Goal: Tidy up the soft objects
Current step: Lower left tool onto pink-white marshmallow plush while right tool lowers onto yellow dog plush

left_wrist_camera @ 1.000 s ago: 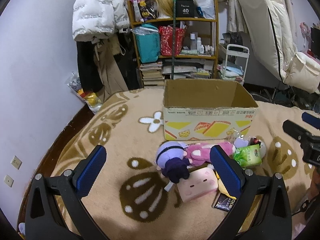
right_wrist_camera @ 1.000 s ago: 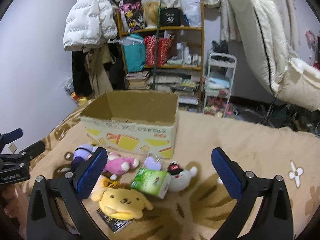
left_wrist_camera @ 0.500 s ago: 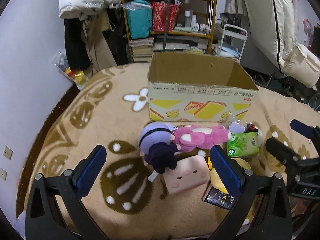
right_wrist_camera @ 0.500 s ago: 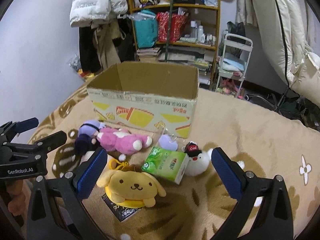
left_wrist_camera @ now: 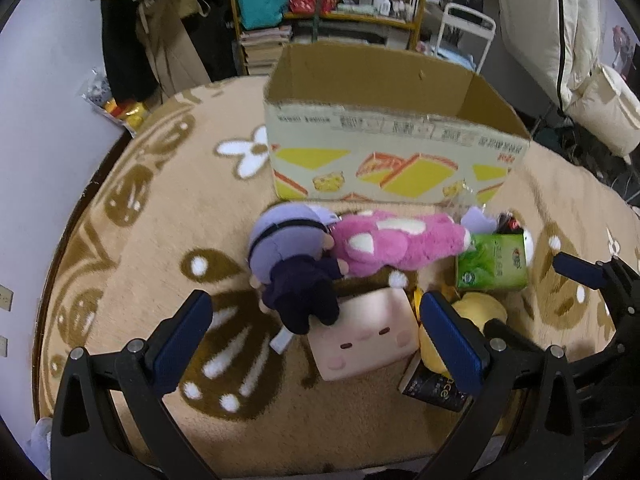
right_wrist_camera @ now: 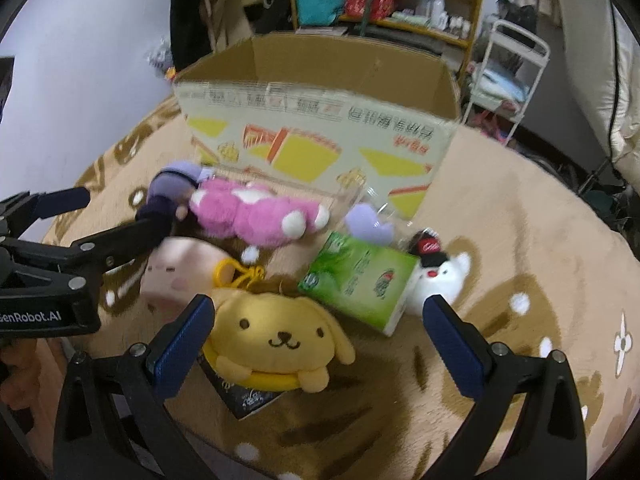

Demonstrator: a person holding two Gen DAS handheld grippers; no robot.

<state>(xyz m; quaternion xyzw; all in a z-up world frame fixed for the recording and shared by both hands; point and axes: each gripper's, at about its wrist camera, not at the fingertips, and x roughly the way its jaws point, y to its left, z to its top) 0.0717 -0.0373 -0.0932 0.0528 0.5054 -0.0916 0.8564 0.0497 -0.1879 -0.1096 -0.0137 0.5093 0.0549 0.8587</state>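
Observation:
An open cardboard box (left_wrist_camera: 392, 148) stands on the tan blanket (left_wrist_camera: 160, 220). In front of it lie a purple-haired doll (left_wrist_camera: 292, 264), a pink plush (left_wrist_camera: 400, 244), a pink square plush (left_wrist_camera: 360, 332), a yellow dog plush (right_wrist_camera: 276, 336), a green tissue pack (right_wrist_camera: 360, 280) and a white plush with a red cap (right_wrist_camera: 440, 272). My left gripper (left_wrist_camera: 316, 336) is open, its fingers either side of the doll and the square plush. My right gripper (right_wrist_camera: 316, 332) is open above the yellow dog plush. Both hold nothing.
A small purple plush (right_wrist_camera: 368, 224) lies against the box. A black booklet (right_wrist_camera: 248, 396) sits under the yellow plush. Behind the box are a shelf (left_wrist_camera: 332, 4) with bags and bottles, hanging coats (left_wrist_camera: 160, 40) and a white cart (right_wrist_camera: 508, 76).
Both grippers have moved forward and down toward the toys, which now look larger and closer. Both have stayed open. The toys have not moved.

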